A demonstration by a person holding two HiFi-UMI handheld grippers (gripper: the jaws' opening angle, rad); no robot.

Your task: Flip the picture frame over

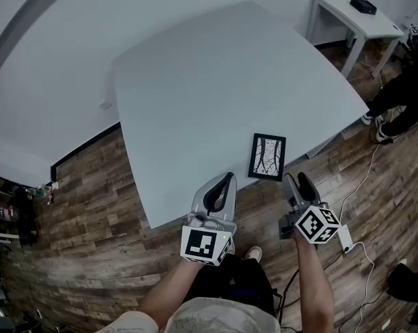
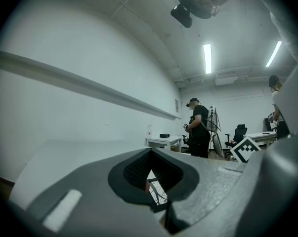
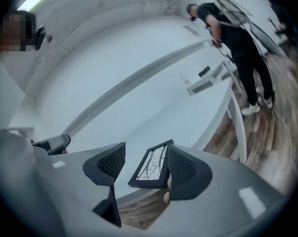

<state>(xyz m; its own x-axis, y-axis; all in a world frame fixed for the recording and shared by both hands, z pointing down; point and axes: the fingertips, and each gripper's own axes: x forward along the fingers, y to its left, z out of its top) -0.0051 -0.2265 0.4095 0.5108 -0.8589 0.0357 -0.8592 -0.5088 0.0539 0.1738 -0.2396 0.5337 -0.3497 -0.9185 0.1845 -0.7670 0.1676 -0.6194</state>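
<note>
The picture frame (image 1: 267,157) is lying picture-up by the table's (image 1: 195,96) near edge. The right gripper (image 1: 297,179) is hovering just off that edge, jaws spread and empty. The left gripper (image 1: 229,177) is pressing its jaws together on nothing.

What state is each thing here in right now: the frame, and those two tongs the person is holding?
Frame: lying flat on the table, picture side up, not held.
Left tongs: shut, empty.
Right tongs: open, empty, not touching the frame.
</note>
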